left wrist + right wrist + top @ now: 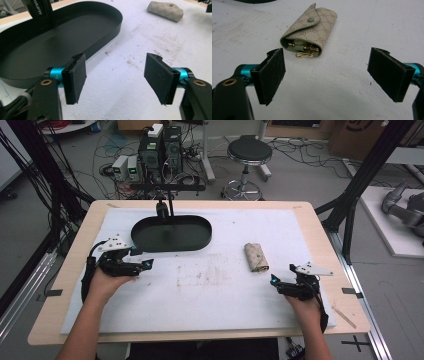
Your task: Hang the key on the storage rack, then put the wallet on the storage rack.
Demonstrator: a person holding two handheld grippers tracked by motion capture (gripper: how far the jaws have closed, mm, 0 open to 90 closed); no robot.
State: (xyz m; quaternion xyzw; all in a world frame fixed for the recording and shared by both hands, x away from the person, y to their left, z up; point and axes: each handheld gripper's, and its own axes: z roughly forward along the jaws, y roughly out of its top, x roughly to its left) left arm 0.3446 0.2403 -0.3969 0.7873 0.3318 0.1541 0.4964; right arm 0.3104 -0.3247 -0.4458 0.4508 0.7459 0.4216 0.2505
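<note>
A beige patterned key pouch [256, 257] lies snapped shut on the white mat, right of centre; gold hooks poke out of its open end [309, 32]. My right gripper [274, 281] rests on the mat just in front of it and a little to the right, open, with nothing between its pads [325, 75]. A black oval tray [171, 233] sits empty at the back left. My left gripper [145, 263] lies open beside the tray's front left rim, its jaws [115, 77] spread over bare mat, with the tray wall [110, 32] just ahead.
A black stand post [163, 202] rises from the back of the tray. The white mat [210, 290] covers most of the wooden table, with a faint stained patch at its middle. A stool, computers and cables stand on the floor beyond.
</note>
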